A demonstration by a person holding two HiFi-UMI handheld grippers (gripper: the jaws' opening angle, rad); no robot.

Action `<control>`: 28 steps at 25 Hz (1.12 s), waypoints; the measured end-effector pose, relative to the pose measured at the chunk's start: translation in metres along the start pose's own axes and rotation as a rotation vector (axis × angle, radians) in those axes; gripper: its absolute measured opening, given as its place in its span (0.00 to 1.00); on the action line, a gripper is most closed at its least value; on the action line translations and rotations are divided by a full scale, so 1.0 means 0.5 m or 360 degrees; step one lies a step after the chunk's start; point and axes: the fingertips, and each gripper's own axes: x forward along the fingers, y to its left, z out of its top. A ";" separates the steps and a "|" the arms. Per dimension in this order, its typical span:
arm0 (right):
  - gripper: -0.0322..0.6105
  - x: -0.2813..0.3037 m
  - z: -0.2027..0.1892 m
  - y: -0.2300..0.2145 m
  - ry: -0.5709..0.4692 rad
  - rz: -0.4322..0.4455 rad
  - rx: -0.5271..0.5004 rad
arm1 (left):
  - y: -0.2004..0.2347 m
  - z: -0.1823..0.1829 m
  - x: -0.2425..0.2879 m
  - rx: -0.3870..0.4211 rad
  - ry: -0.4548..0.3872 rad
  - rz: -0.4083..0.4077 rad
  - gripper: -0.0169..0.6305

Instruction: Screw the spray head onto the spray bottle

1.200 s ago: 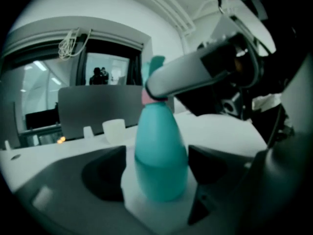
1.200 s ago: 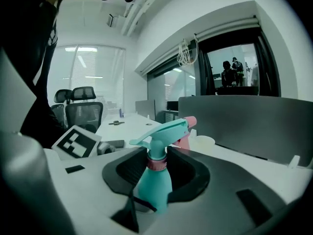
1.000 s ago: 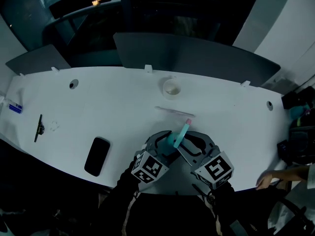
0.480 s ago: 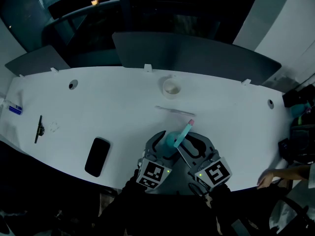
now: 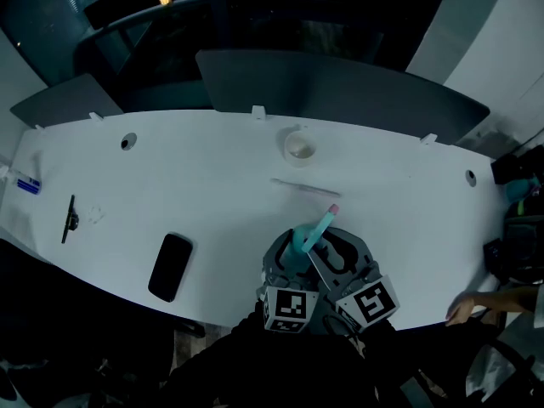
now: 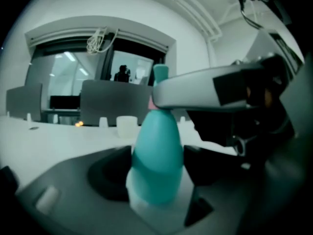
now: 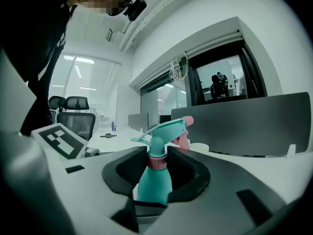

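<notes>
Well under way, by the look of it. Grasping the spray bottle round its teal body with the left tongs, pads pressed on both flanks after just closing in a little tighter. Clamping the pink collar of the spray head with the right tongs, reaching across just above the left pair. Head already seated on the bottle's neck, with trigger and pink nozzle pointing away beyond the tongs. All of it held between the two pairs, over the near edge of the worktop.

Left to do, judging from this: finish turning the collar down until snug, then let go. No telling how far down the threads the collar sits, with the neck hidden beneath it.

Hard to read elsewhere. In the left gripper view, blurred at close range, and cut across at the top of the bottle by the pale arm of the right tongs, with nearly the whole head hidden behind that arm. No sight of the bottle's base in either gripper view, buried between the jaws. In the head view, dim and small, only a teal sliver between the two pairs. Farther off beyond the tongs, a thin pale strip and a small white round thing, neither identifiable. Off to the left of the left tongs, a dark phone.
</notes>
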 end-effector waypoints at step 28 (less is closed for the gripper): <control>0.26 0.002 0.001 0.026 0.0021 0.0116 -0.0064 | 0.008 0.003 -0.021 -0.0061 -0.0029 0.0055 0.53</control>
